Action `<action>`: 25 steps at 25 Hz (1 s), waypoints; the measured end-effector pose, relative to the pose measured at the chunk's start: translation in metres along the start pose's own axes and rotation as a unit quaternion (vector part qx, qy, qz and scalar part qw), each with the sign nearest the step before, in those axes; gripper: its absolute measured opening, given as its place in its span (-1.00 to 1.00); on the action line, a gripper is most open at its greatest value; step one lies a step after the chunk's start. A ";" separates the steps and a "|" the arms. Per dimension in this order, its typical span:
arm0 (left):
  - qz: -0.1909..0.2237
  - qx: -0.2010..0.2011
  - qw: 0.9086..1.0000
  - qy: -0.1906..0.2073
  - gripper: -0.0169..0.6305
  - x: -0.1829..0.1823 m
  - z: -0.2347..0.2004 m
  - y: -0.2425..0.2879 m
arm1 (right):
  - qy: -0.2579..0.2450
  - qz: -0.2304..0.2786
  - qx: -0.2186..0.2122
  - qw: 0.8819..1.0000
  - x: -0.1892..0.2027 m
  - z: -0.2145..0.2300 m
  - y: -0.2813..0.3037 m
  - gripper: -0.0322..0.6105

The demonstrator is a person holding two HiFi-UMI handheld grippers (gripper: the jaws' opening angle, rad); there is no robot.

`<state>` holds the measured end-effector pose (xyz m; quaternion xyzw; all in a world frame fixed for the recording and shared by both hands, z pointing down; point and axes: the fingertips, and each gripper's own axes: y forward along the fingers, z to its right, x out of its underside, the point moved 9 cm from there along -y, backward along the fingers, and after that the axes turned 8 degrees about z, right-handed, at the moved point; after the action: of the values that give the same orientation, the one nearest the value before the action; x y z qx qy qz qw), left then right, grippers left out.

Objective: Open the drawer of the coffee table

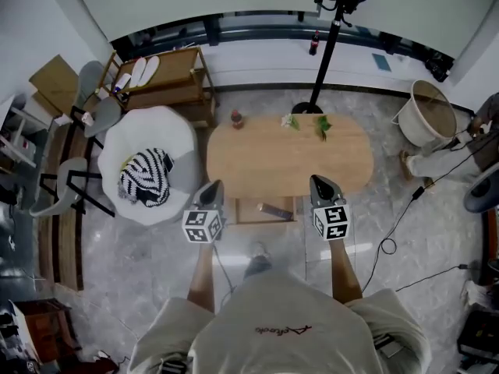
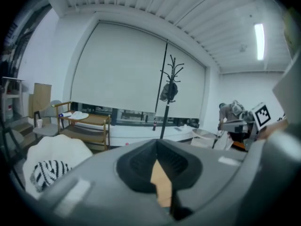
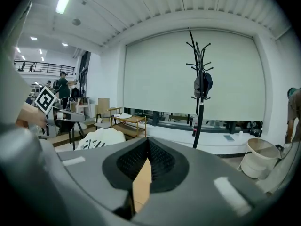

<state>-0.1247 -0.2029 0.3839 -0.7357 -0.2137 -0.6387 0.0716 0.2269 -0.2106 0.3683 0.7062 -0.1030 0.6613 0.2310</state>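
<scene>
Drawer [image 1: 265,210]: wooden, rigid, under near edge of coffee table [image 1: 327,158], already projecting toward the person. Judged light and free-sliding; best taken at centre of front lip and drawn straight. Left gripper [image 1: 214,184] and right gripper [image 1: 319,180] both closed, holding nothing, held well above it.

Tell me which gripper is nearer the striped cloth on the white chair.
Left. The left gripper hangs just right of the striped cloth; the right gripper is farther right, past the open drawer.
</scene>
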 end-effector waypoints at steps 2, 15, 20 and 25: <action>0.012 0.006 1.000 0.007 -0.94 -0.017 -0.007 0.009 | -0.012 0.014 0.001 1.000 -0.020 -0.002 0.012 -0.89; 0.084 0.044 0.994 0.058 -0.94 -0.115 -0.037 0.068 | -0.039 0.097 0.020 0.994 -0.108 0.000 0.070 -0.89; 0.082 0.043 0.994 0.061 -0.94 -0.119 -0.039 0.074 | -0.036 0.102 0.016 0.994 -0.115 0.000 0.079 -0.88; 0.083 0.034 0.994 0.064 -0.94 -0.122 -0.037 0.078 | -0.041 0.105 0.003 0.994 -0.120 0.005 0.092 -0.89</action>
<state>-0.1380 -0.3144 0.2854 -0.7059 -0.1687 -0.6685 0.1624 0.1777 -0.3121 0.2679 0.7185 -0.1842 0.6529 0.1533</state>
